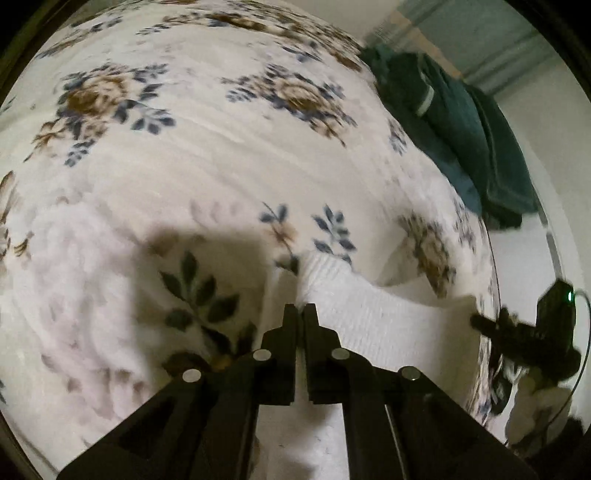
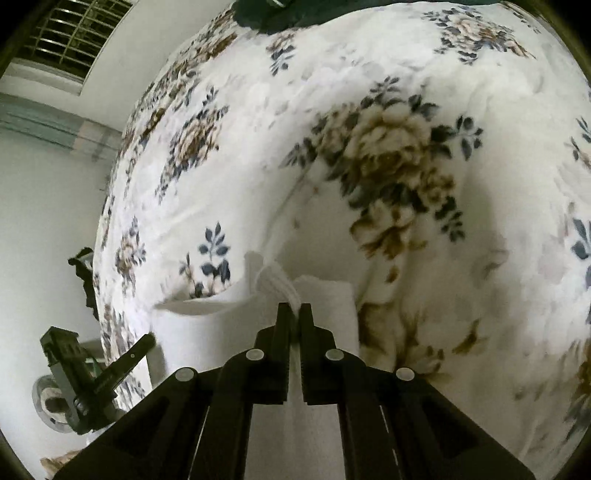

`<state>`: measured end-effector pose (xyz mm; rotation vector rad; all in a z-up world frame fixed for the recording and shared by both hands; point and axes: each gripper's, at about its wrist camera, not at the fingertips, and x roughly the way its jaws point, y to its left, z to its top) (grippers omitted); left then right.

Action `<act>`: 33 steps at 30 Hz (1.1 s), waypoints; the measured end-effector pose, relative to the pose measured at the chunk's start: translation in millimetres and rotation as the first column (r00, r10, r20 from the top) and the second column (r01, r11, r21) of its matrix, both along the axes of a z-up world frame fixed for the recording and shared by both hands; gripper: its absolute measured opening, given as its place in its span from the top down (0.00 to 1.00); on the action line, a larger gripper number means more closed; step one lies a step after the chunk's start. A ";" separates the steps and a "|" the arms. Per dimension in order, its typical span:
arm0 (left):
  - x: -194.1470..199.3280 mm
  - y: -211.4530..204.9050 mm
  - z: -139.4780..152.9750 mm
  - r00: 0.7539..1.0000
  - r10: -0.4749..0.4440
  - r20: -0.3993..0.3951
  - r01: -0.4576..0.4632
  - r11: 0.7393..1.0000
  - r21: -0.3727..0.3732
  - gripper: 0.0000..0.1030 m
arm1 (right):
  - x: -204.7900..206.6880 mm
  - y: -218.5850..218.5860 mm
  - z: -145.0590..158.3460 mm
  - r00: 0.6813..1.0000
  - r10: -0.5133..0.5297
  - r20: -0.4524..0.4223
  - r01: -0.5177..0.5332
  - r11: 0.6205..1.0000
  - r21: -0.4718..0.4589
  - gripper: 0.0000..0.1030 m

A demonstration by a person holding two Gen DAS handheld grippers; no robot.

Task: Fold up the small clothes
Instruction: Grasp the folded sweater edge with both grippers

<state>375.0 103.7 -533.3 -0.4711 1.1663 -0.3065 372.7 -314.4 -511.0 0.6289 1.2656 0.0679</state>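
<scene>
A small white ribbed garment (image 1: 369,310) hangs stretched a little above the floral bedspread (image 1: 221,155). My left gripper (image 1: 300,308) is shut on one upper corner of it, with the cloth pinched between the fingertips. At the right edge of the left wrist view, my right gripper (image 1: 476,319) holds the other end. In the right wrist view the right gripper (image 2: 294,308) is shut on a bunched ribbed edge of the white garment (image 2: 221,332). My left gripper (image 2: 149,339) shows at the lower left, at the cloth's far corner. The garment's lower part hangs hidden behind the fingers.
A heap of dark green clothes (image 1: 461,122) lies at the far edge of the bed, also visible as a green heap (image 2: 273,14) at the top of the right wrist view. The bedspread (image 2: 388,110) is rumpled. The bed's edge and pale floor (image 2: 44,221) lie beside it, below a barred window (image 2: 62,33).
</scene>
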 end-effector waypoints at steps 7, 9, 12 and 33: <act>21.8 -3.9 -36.3 0.996 -0.004 -0.085 0.005 1.000 0.004 0.98 | 37.1 11.1 -36.6 0.998 0.034 -0.060 -0.037 0.998 -0.055 0.96; 21.3 -2.2 -47.2 0.991 -0.011 -0.130 0.004 0.999 -0.051 0.97 | 46.4 13.3 -61.9 0.989 0.052 -0.136 -0.055 0.998 -0.020 0.96; 14.3 4.3 -41.3 0.987 -0.005 -0.160 -0.016 0.991 -0.129 0.90 | 46.8 7.0 -71.4 0.984 0.057 -0.170 -0.048 0.997 0.057 0.93; 39.4 17.4 -51.5 0.993 0.008 -0.116 -0.021 0.993 -0.118 0.98 | 42.1 -0.1 -42.2 0.999 -0.020 -0.051 0.020 1.000 0.012 0.96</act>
